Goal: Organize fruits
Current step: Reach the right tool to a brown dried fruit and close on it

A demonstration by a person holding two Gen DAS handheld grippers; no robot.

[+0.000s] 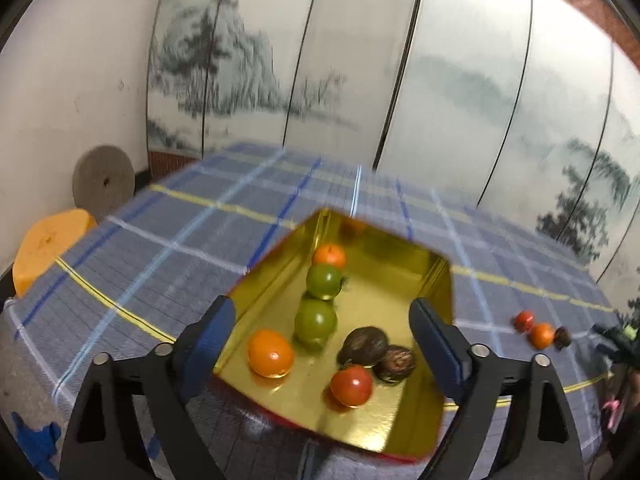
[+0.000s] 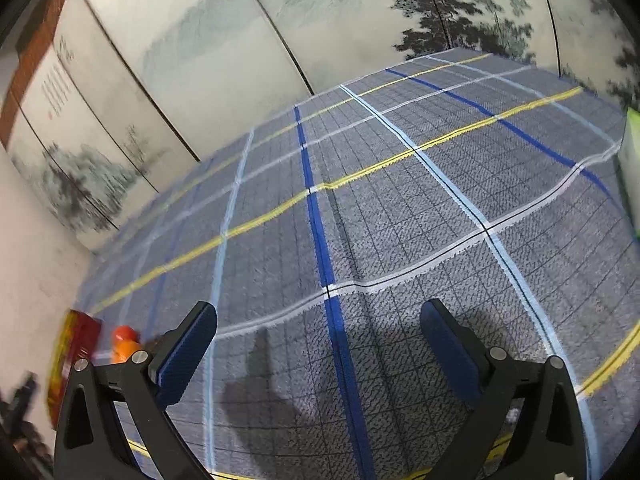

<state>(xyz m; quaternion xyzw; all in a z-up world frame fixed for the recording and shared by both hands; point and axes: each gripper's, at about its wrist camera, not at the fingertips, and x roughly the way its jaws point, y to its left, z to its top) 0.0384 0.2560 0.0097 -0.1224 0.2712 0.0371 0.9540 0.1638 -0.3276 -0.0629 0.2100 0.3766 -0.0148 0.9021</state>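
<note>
In the left wrist view a gold-lined tin tray (image 1: pixel 384 292) with a red outside sits on the checked tablecloth. It holds two orange fruits (image 1: pixel 270 353), two green ones (image 1: pixel 315 321), a red one (image 1: pixel 352 385) and two dark brown ones (image 1: pixel 363 346). My left gripper (image 1: pixel 324 344) is open, its fingers either side of the tray's near end, above it. Three loose fruits, red (image 1: pixel 524 321), orange (image 1: pixel 541 335) and brown (image 1: pixel 563 337), lie on the cloth to the right. My right gripper (image 2: pixel 318 354) is open and empty over bare cloth; the loose fruits (image 2: pixel 125 344) and tray's red side (image 2: pixel 70 360) show at its far left.
A painted folding screen (image 1: pixel 400 80) stands behind the table. An orange stool (image 1: pixel 46 246) and a grey disc (image 1: pixel 103 182) are off the table's left edge. A green object (image 2: pixel 632 168) sits at the right edge of the right wrist view.
</note>
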